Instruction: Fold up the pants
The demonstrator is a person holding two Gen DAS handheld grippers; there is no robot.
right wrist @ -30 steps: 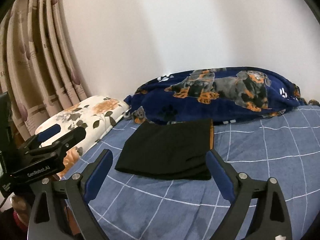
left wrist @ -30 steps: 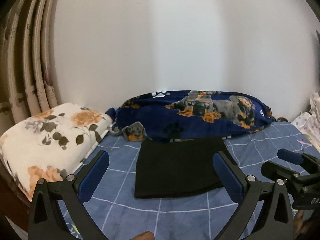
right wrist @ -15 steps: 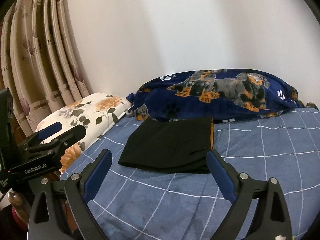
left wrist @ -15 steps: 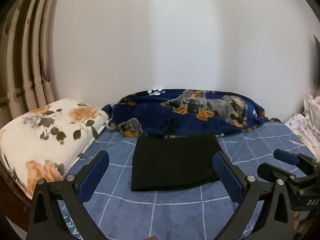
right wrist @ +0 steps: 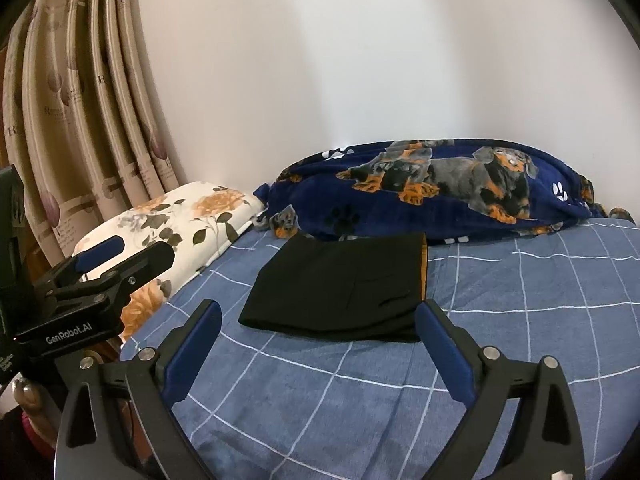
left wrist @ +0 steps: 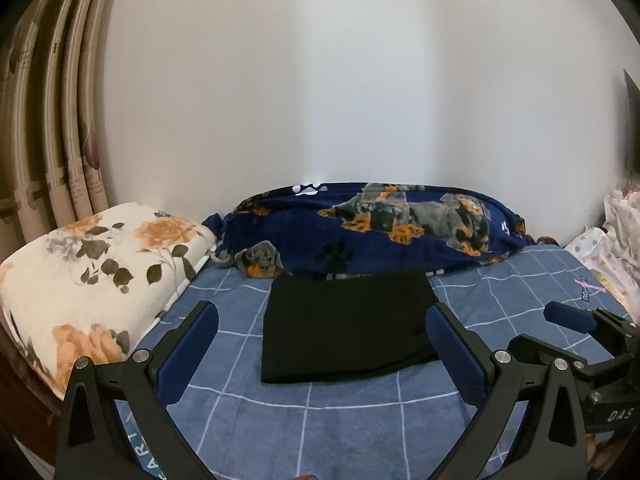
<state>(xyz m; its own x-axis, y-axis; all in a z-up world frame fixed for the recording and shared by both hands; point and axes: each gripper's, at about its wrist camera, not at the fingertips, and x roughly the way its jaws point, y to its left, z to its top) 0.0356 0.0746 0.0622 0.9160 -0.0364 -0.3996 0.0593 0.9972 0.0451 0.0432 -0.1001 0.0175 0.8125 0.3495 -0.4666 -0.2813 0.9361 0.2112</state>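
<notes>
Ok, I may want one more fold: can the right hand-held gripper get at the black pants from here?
Probably yes: the right hand-held gripper is open, and only bare blue sheet lies between it and the folded pants.

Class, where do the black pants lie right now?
The folded black pants lie mid-bed on the blue checked sheet, just before the dog-print blanket, right of the floral pillow.

Plain white wall, beige printed curtain at left, blue checked bed

Folded pants on bed, blanket behind, pillow left.
</notes>
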